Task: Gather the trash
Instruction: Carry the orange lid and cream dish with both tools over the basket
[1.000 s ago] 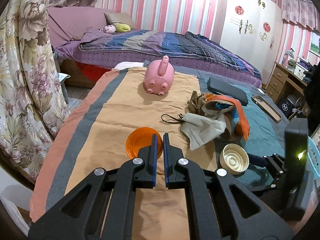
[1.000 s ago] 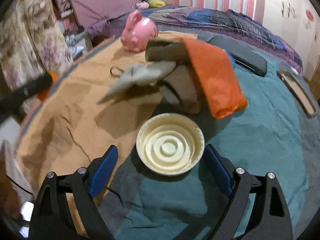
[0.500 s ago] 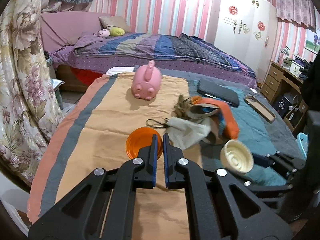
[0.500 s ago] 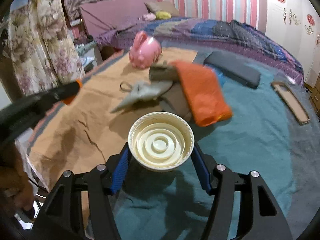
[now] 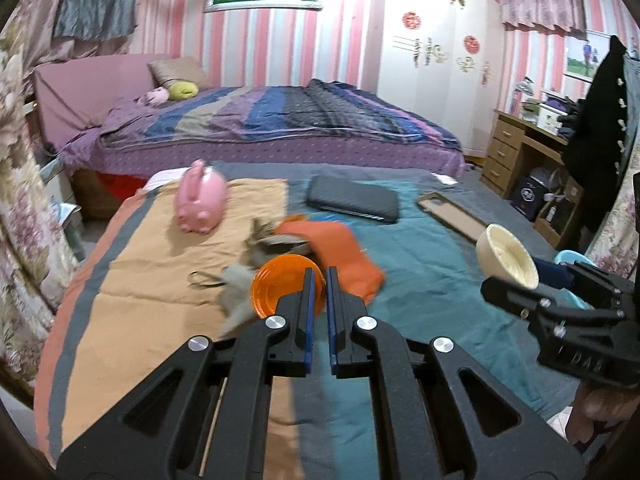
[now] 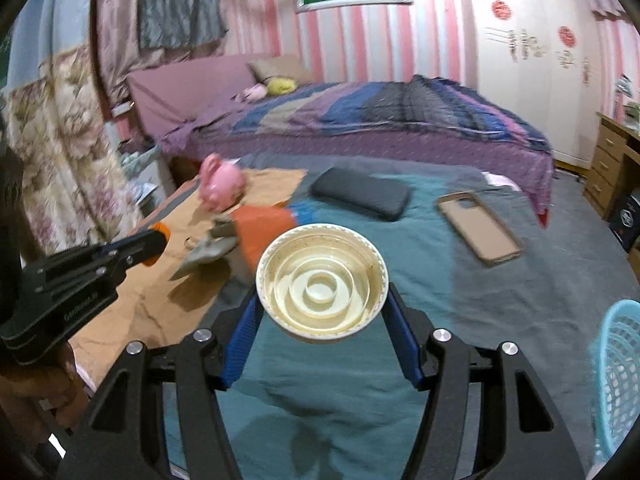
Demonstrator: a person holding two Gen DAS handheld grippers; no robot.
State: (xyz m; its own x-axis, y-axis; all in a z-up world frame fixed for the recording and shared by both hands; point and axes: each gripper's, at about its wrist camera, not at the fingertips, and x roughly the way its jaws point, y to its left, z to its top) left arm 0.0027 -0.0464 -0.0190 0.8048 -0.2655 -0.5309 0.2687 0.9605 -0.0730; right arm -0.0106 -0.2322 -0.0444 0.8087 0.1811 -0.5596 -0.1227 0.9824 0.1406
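Note:
My left gripper is shut, its blue pads pinching the near rim of an orange plastic bowl, which hangs above the blanket. In the right wrist view the left gripper shows at the left with an orange edge at its tip. My right gripper is shut on a cream disposable bowl, one pad on each side, and holds it clear of the teal blanket. From the left wrist view the cream bowl is tilted at the right, in the right gripper.
A pink rabbit-shaped bank, an orange cloth over grey rags, a dark flat pouch and a phone case lie on the blanket. A light blue mesh basket stands at the right. A made bed lies behind and a wooden desk stands to the right.
The right gripper closed on the cream bowl and lifted it off the blanket. The left gripper rose with the orange bowl. Both moved right, and the basket came into view.

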